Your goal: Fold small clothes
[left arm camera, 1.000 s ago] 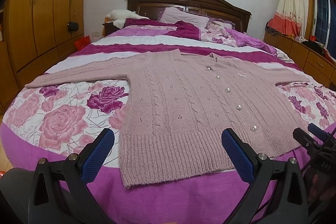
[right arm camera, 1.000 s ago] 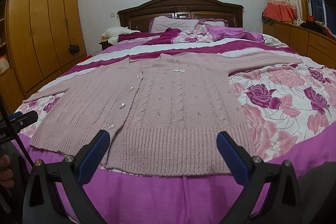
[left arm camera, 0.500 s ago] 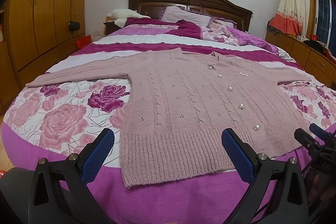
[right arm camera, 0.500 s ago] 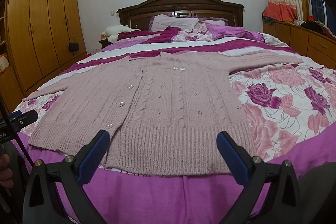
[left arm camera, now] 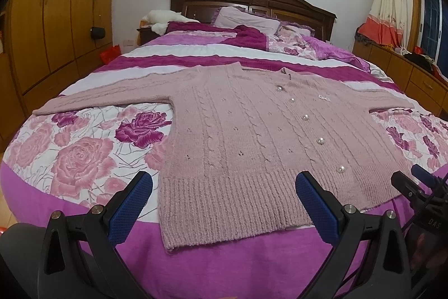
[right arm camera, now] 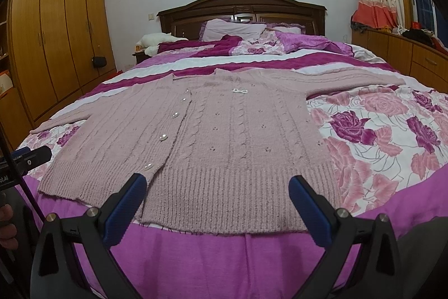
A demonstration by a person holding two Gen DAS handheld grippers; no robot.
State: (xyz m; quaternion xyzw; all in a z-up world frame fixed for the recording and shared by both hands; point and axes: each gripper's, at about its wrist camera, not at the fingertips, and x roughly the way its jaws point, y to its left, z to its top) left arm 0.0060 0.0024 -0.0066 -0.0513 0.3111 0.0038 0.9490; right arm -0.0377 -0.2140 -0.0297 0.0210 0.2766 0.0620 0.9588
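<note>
I am holding the left gripper and right gripper with jaws spread wide, gripping nothing; the pink cardigan is lying flat on the bedspread just beyond both fingertips.

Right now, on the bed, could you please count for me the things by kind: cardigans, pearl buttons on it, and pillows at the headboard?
Pink cardigan: 1
Pearl buttons in the left wrist view: 5
Pillows that can be told apart: 2
Total: 8
</note>
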